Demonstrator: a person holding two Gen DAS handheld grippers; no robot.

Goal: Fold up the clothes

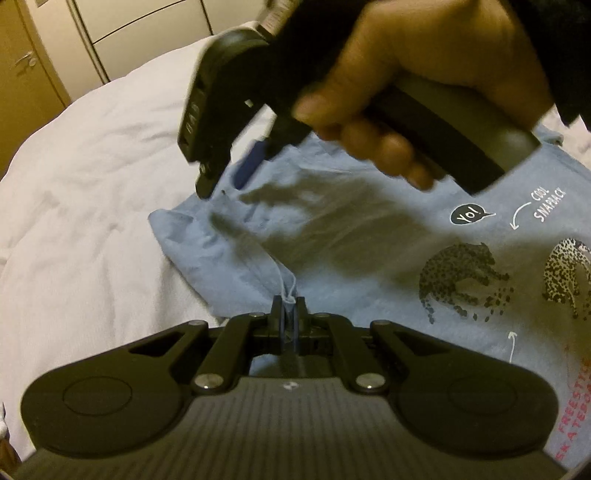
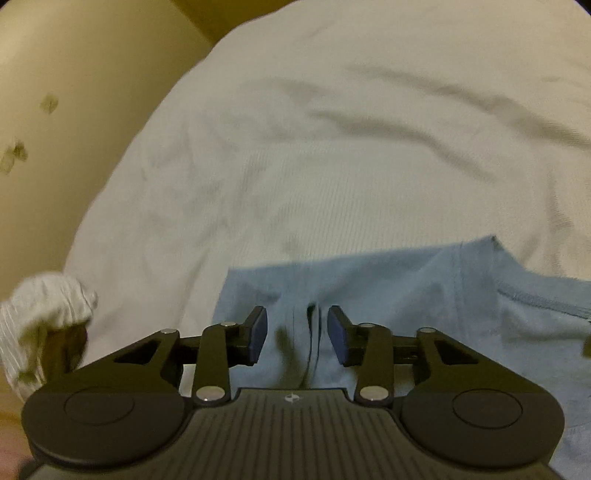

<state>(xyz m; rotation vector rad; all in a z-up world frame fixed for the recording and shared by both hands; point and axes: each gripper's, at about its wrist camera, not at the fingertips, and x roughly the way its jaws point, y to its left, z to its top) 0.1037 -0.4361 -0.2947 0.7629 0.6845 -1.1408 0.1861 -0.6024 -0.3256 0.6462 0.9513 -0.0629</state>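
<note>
Blue t-shirt point(image 1: 369, 236) fabric is pinched in the left gripper's point(image 1: 289, 308) jaws; right gripper's point(image 2: 297, 334) jaws gape above it.

Right gripper point(image 2: 297, 334) jaws apart over blue shirt point(image 2: 406, 291) on white bedding point(image 2: 332, 147).

The T-shirt point(image 1: 332, 236) is pale blue, printed with 2 spotted leopards point(image 1: 461, 280) in black dots, a dark speech bubble point(image 1: 469, 215) lettered "Yo!" in white, white arrows and lettering, and pink-red lettering point(image 1: 574, 406) at its lower right. Around the T-shirt, the bedsheet point(image 1: 92, 177) is plain white, creased with grey shadows. Beyond the bedsheet, the cabinet point(image 1: 33, 70) is tan-brown beside cream drawer fronts point(image 1: 140, 26). Both grippers are matte black with dark blue pads: the left gripper point(image 1: 289, 314) over the T-shirt's light edge, the right gripper point(image 2: 297, 334) above its blue cloth. Left of the T-shirt in the right wrist view lies a white ribbed cloth point(image 2: 40, 314).
</note>
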